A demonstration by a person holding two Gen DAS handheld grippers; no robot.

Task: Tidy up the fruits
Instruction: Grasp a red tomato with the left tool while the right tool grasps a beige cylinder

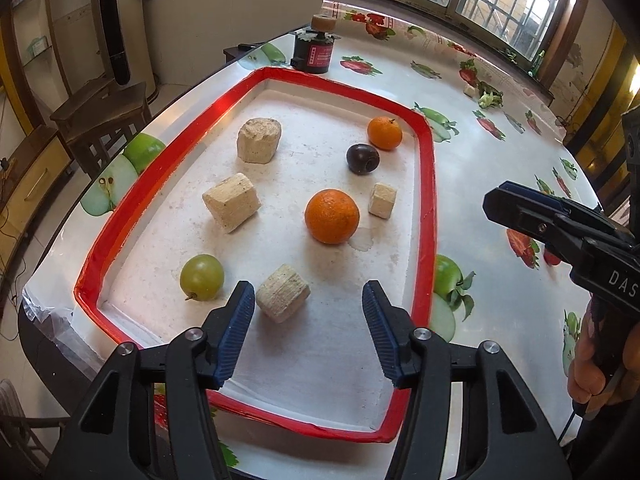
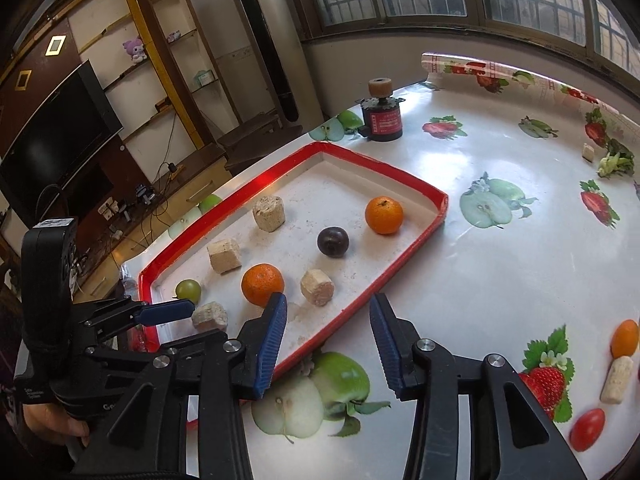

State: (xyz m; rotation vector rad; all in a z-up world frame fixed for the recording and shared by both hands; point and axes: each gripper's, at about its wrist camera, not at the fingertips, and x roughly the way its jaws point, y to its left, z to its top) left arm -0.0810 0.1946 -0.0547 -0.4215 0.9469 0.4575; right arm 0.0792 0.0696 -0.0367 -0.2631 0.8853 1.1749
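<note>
A red-rimmed white tray (image 1: pixel 426 200) holds a large orange (image 1: pixel 332 216), a small orange (image 1: pixel 385 133), a dark plum (image 1: pixel 362 158), a green grape (image 1: pixel 201 277) and several pale wood blocks. My left gripper (image 1: pixel 308 292) hangs open over the tray's near end. One block (image 1: pixel 283 293) lies by its left fingertip, and neither pad presses on it. My right gripper (image 2: pixel 329 300) stands open and empty above the tray's right rim (image 2: pixel 400 276), near the large orange (image 2: pixel 263 284). On the table at the right lie another orange (image 2: pixel 625 338) and a red tomato (image 2: pixel 587 429).
A black and red cylinder (image 2: pixel 382 118) stands on the table beyond the tray's far corner. A pale cork-like block (image 2: pixel 618 380) lies beside the outer orange. A small block (image 2: pixel 587 152) and a green sprig (image 2: pixel 616 164) sit at the far right. The fruit-print tablecloth (image 2: pixel 480 280) covers the table.
</note>
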